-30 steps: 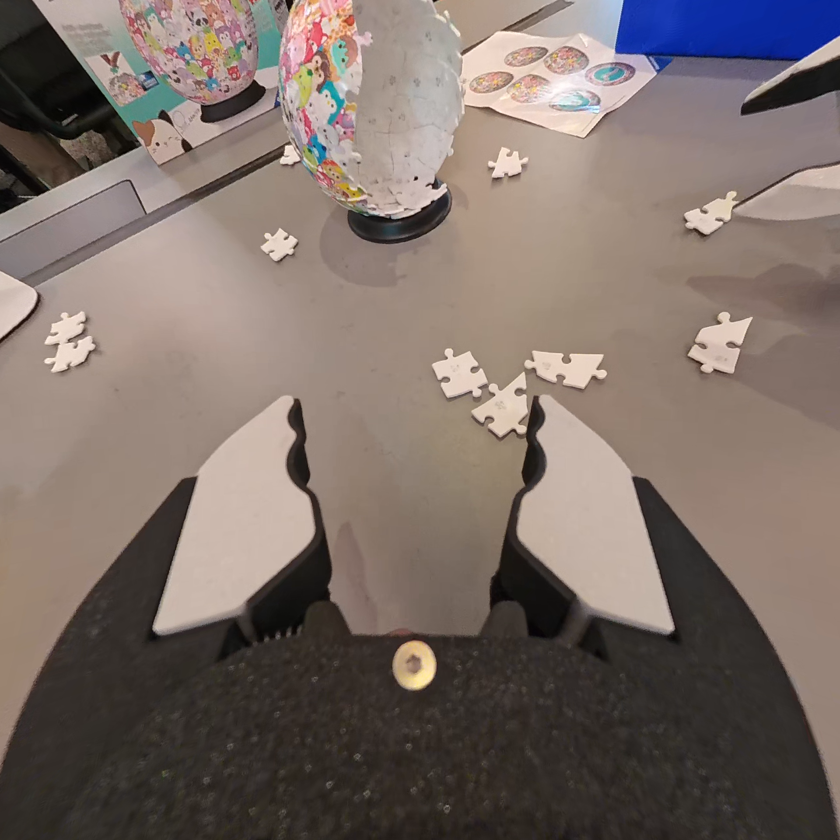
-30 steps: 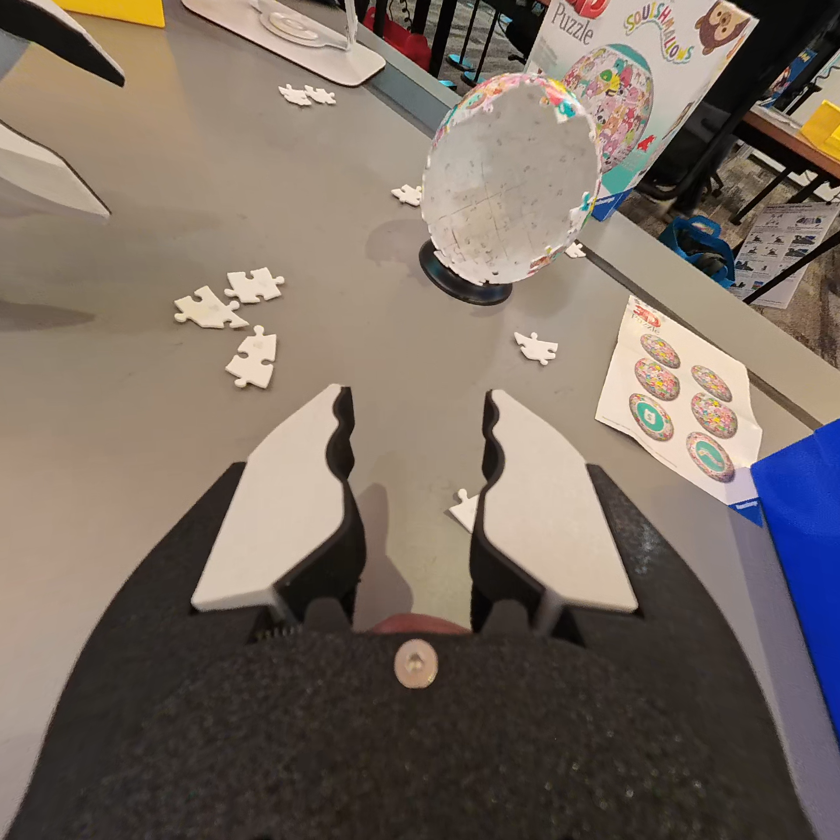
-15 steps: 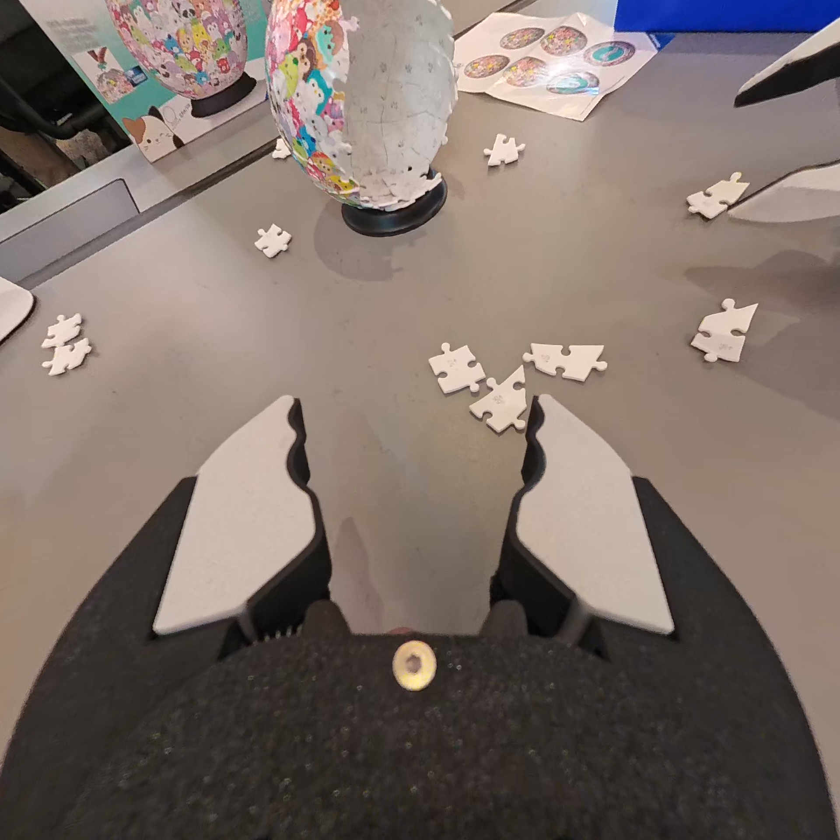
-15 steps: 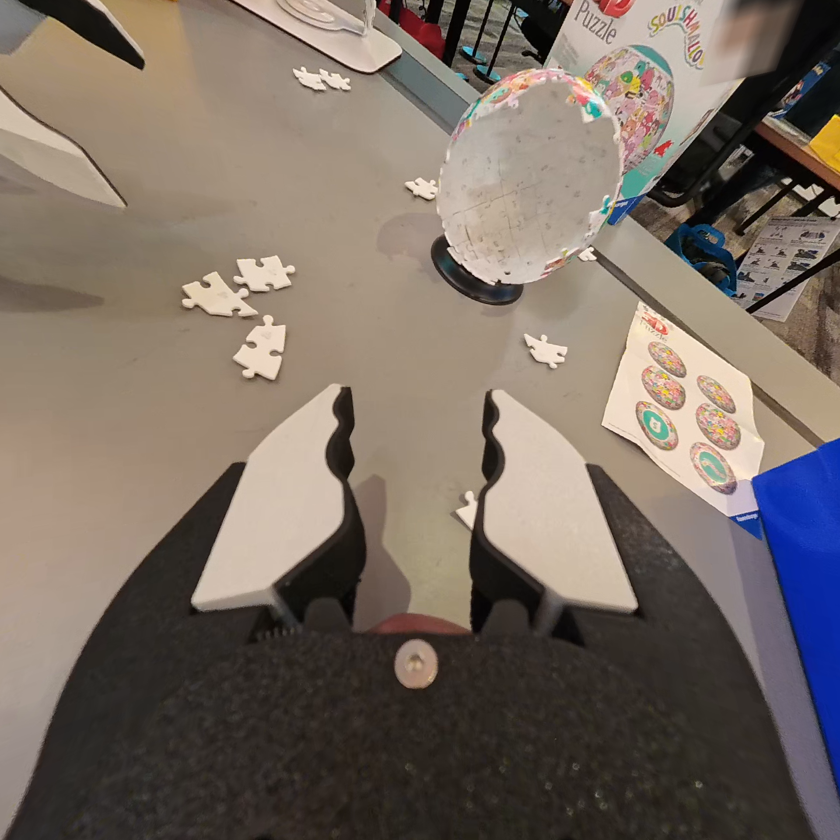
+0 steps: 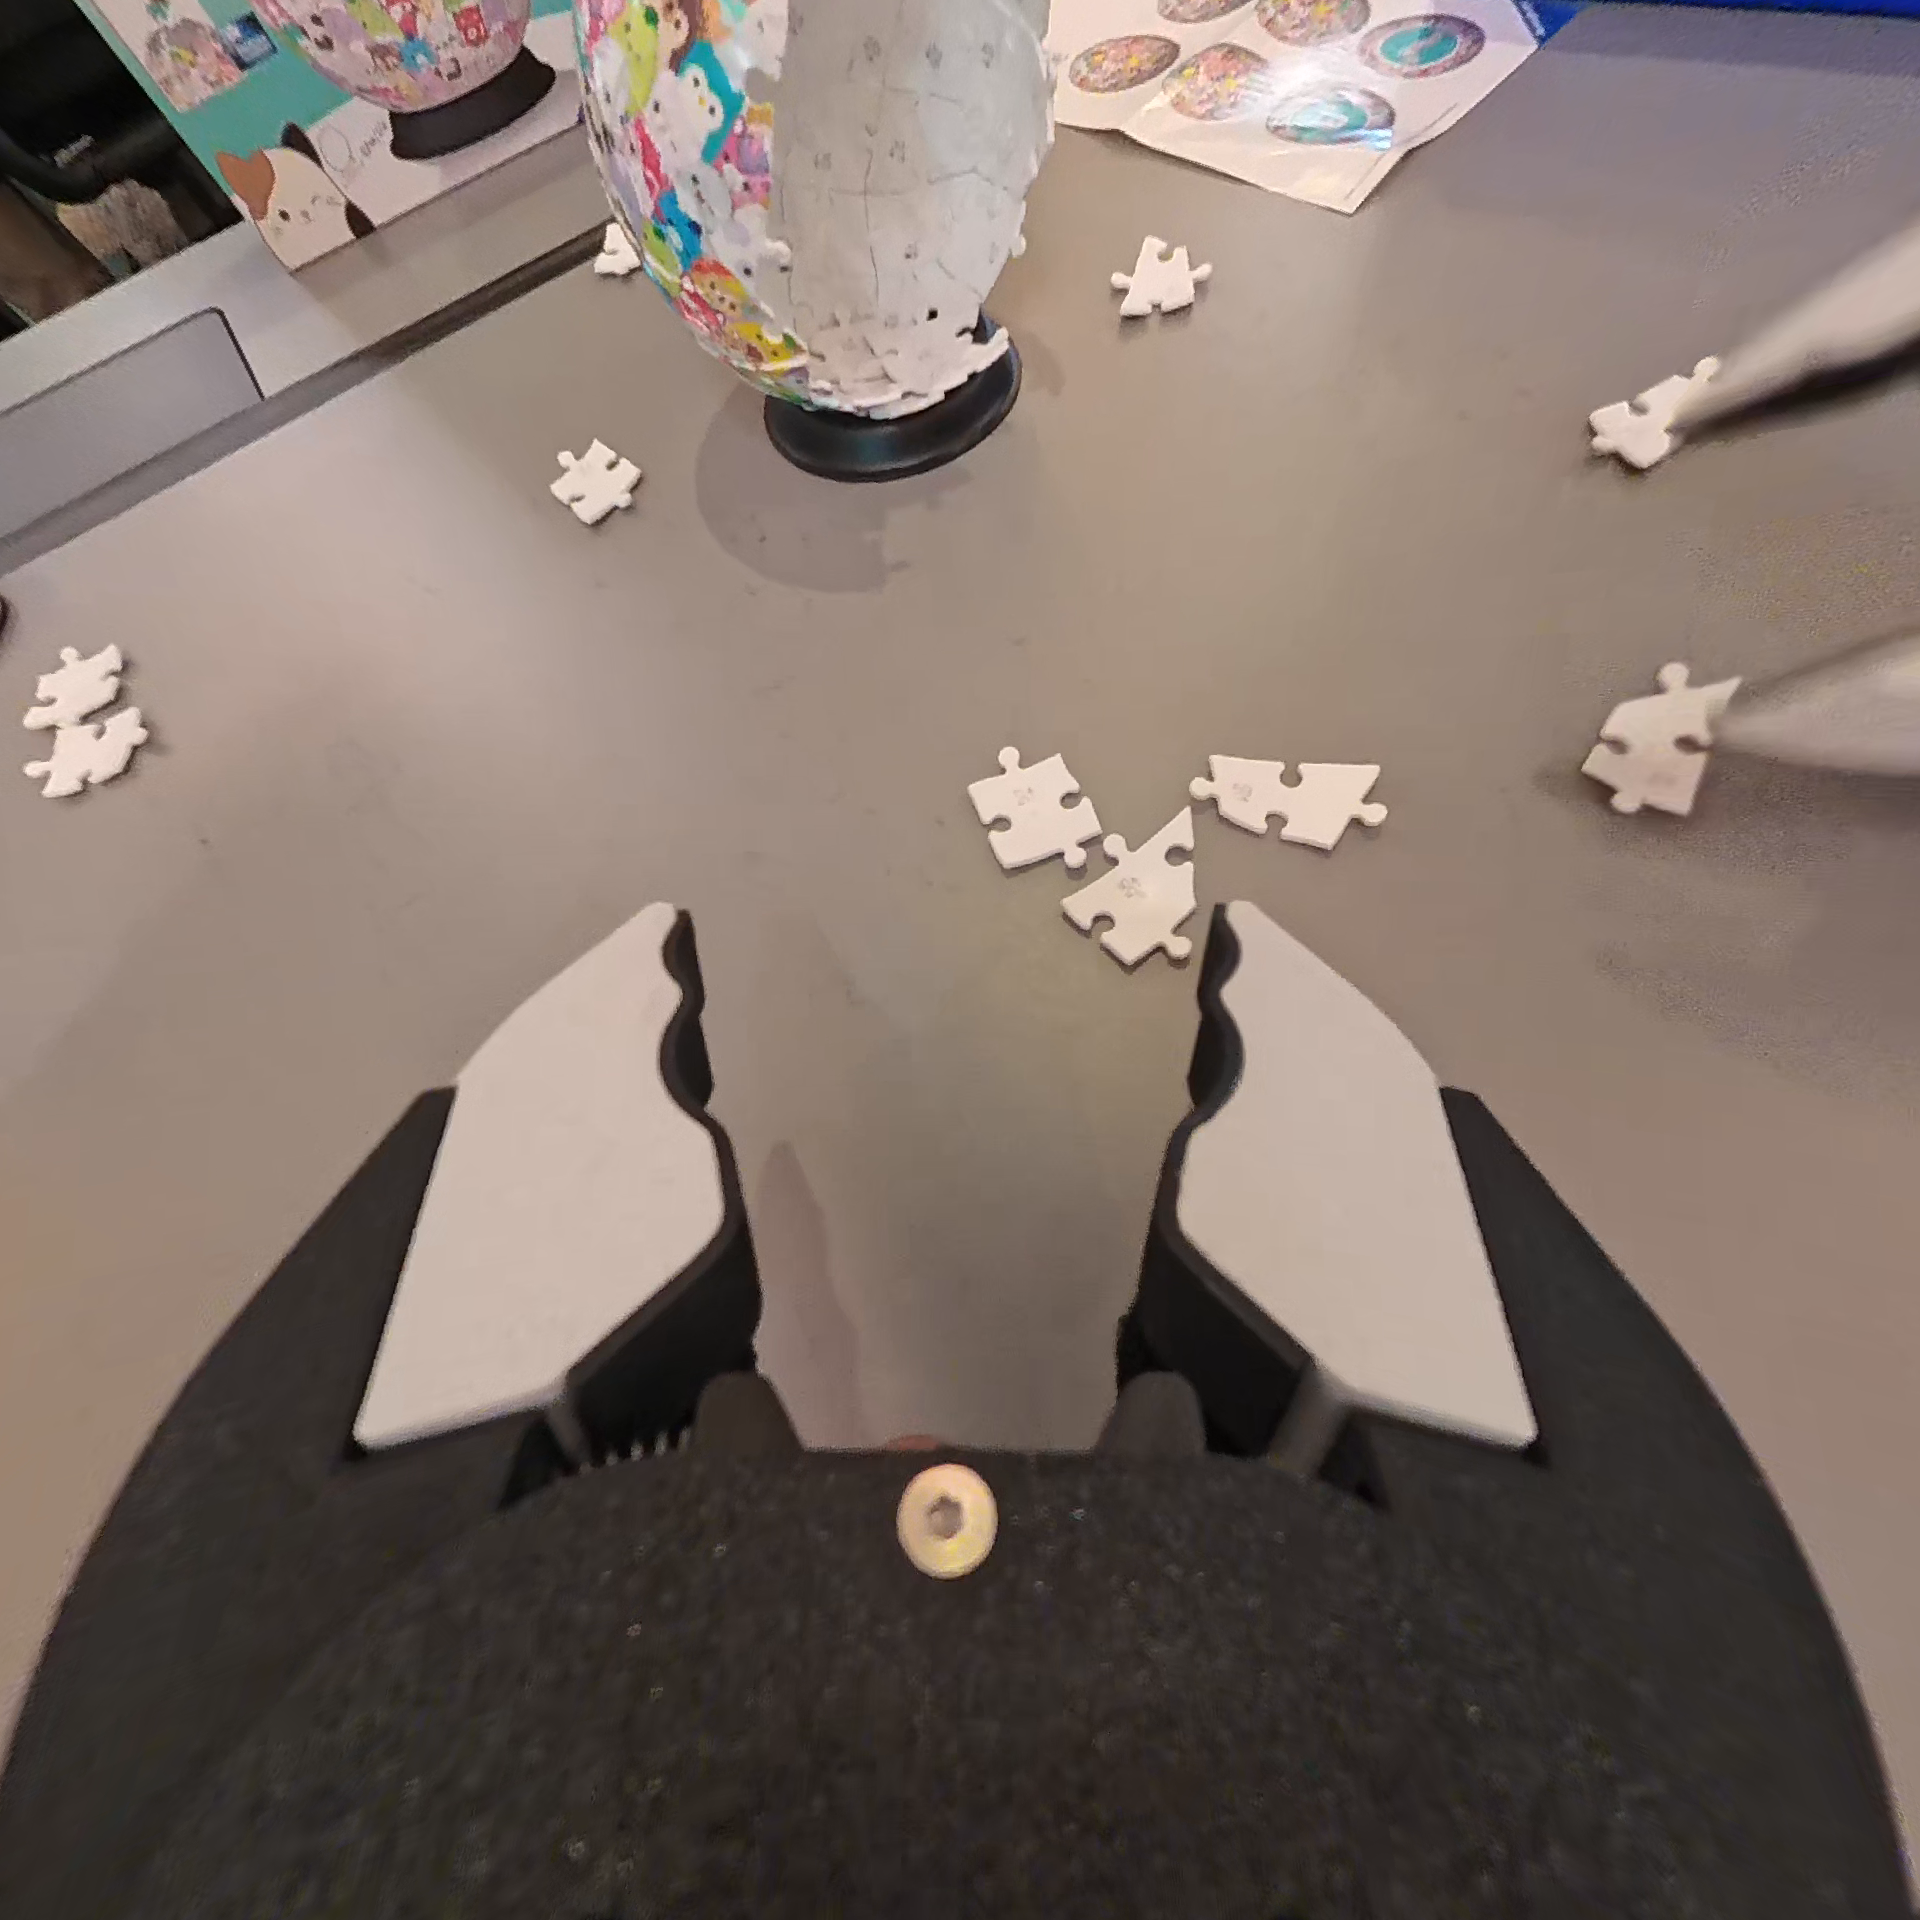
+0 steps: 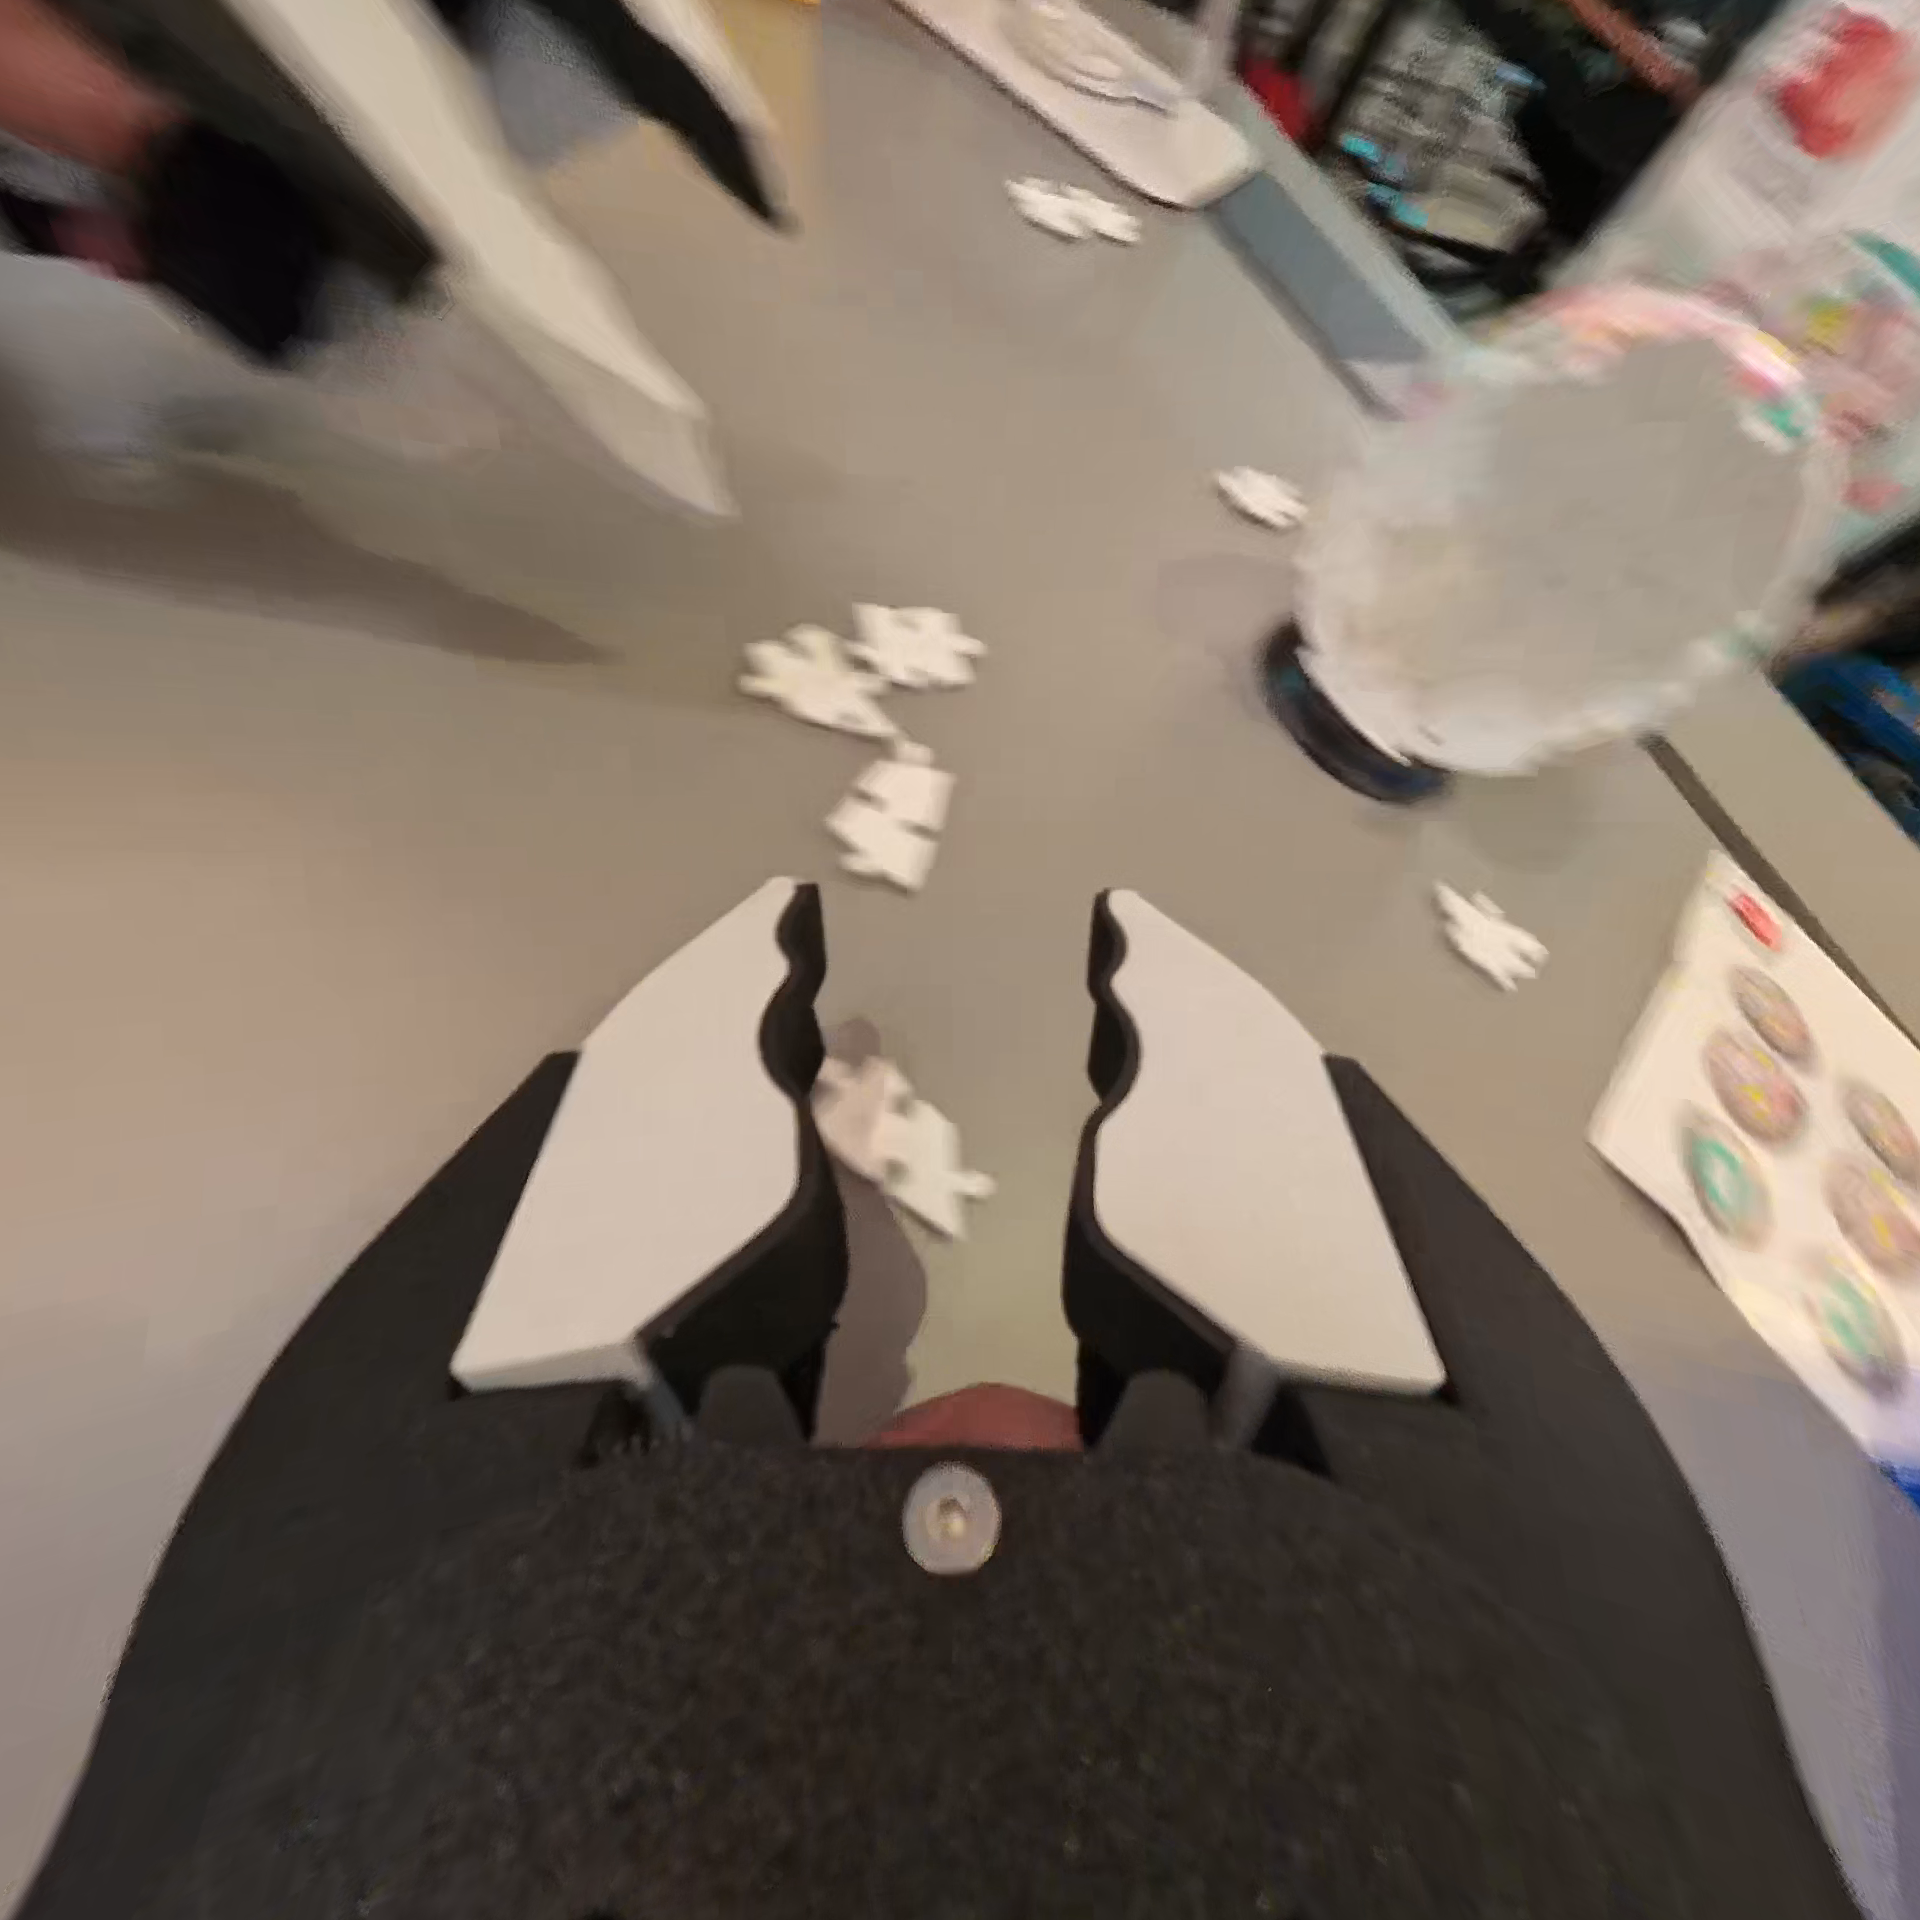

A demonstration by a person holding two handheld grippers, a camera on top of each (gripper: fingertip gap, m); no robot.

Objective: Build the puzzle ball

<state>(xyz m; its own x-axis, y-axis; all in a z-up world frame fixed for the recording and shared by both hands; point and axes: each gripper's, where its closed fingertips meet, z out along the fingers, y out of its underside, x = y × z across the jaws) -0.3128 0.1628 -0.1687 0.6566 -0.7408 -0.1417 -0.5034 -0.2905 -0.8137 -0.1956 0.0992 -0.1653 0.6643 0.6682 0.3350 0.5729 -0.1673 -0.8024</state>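
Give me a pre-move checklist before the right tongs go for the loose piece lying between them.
1. Right tongs open and empty: ok.
2. Loose piece flat on the table between the fingers, close to the left finger: ok, though off-centre.
3. Right wrist view sharp enough to aim: not ok, it is motion-blurred.
4. Left tongs open, empty and apart from the right ones: ok.
5. Puzzle ball seated on its black stand, open side showing: ok.
6. Whether this piece fits the ball's open edge: cannot tell.
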